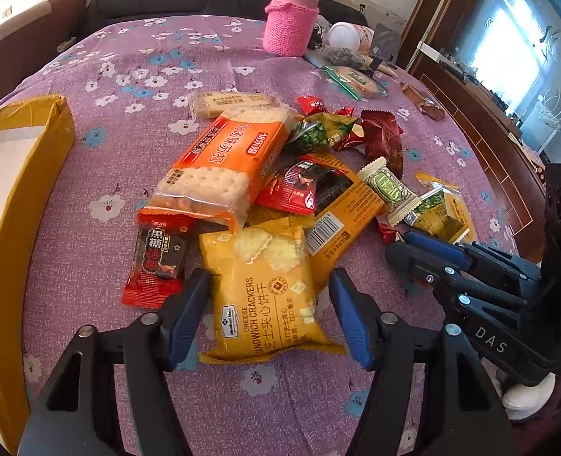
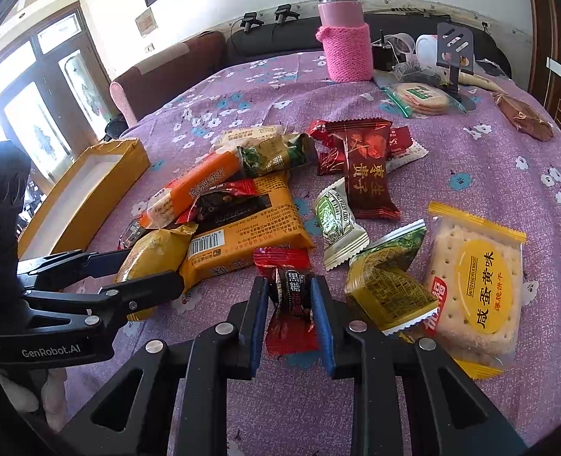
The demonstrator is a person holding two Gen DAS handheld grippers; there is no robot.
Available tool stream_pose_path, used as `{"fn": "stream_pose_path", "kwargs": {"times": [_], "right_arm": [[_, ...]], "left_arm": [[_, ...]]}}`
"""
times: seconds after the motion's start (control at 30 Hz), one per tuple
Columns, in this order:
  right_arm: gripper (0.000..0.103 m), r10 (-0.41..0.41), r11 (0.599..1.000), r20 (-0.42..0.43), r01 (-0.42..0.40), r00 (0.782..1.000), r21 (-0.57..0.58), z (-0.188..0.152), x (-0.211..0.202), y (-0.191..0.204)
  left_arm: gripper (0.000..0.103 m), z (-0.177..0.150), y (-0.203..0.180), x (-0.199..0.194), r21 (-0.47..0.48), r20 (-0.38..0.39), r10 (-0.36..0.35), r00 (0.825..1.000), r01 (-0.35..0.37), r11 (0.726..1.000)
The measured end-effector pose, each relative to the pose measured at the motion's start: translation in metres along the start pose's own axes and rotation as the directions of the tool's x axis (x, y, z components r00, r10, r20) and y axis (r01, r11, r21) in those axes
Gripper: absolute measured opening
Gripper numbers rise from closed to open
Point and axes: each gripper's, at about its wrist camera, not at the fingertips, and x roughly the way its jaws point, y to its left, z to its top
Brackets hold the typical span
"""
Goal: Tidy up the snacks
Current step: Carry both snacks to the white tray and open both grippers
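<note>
A pile of snack packs lies on the purple flowered cloth. My left gripper straddles a yellow cheese sandwich cracker pack. Its left pad touches the pack's edge and a narrow gap shows at the right pad, so it is open. The right wrist view shows this gripper from the side, with the pack between its fingers. My right gripper is shut on a small red and black candy lying on the cloth. In the left wrist view it sits at the pile's right edge.
An open yellow cardboard box stands at the left. A pink bottle in a knitted sleeve stands at the back beside cups and a phone stand. An orange cracker pack, green and dark red candies and a salted egg yolk biscuit surround the grippers.
</note>
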Motion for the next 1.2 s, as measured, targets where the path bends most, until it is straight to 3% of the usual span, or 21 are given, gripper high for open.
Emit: {"fn": "stream_pose_path", "kwargs": {"times": [0.07,0.37,0.53,0.7,0.83,0.97,1.13,1.2], "right_arm": [[0.038,-0.008,1.000,-0.002,0.008,1.000,0.006,-0.002,0.001,-0.001],[0.027,-0.026,1.000,0.008,0.025,1.000,0.001,-0.006,0.000,0.004],[0.024,0.037,0.998,0.028,-0.039,0.999,0.056,-0.012,-0.024,0.014],[0.024,0.131,0.991,0.053,-0.131,0.990,0.004,-0.002,-0.055,0.065],[0.024,0.268,0.963,0.017,-0.267,0.963,-0.044,0.016,-0.055,0.125],[0.024,0.398,0.915,-0.073,-0.402,0.915,-0.049,0.026,-0.027,0.193],[0.024,0.446,0.884,-0.179,-0.462,0.877,-0.063,0.023,0.021,0.267],[0.024,0.437,0.885,-0.220,-0.461,0.872,-0.069,0.019,0.043,0.291]], "left_arm": [[0.043,-0.001,0.002,-0.003,-0.012,0.012,-0.010,1.000,0.010,1.000],[0.042,-0.019,0.014,-0.049,-0.078,0.096,-0.084,0.992,0.092,0.993],[0.042,-0.030,0.042,-0.098,-0.103,0.169,-0.084,0.982,0.102,0.989],[0.042,-0.043,0.098,-0.150,-0.157,0.248,0.041,0.968,-0.001,0.988],[0.042,-0.056,0.148,-0.173,-0.230,0.261,0.184,0.947,-0.124,0.965],[0.042,-0.066,0.195,-0.177,-0.281,0.231,0.296,0.927,-0.228,0.932],[0.042,-0.071,0.237,-0.168,-0.334,0.174,0.341,0.924,-0.271,0.903],[0.043,-0.074,0.245,-0.164,-0.343,0.154,0.347,0.925,-0.279,0.897]]}}
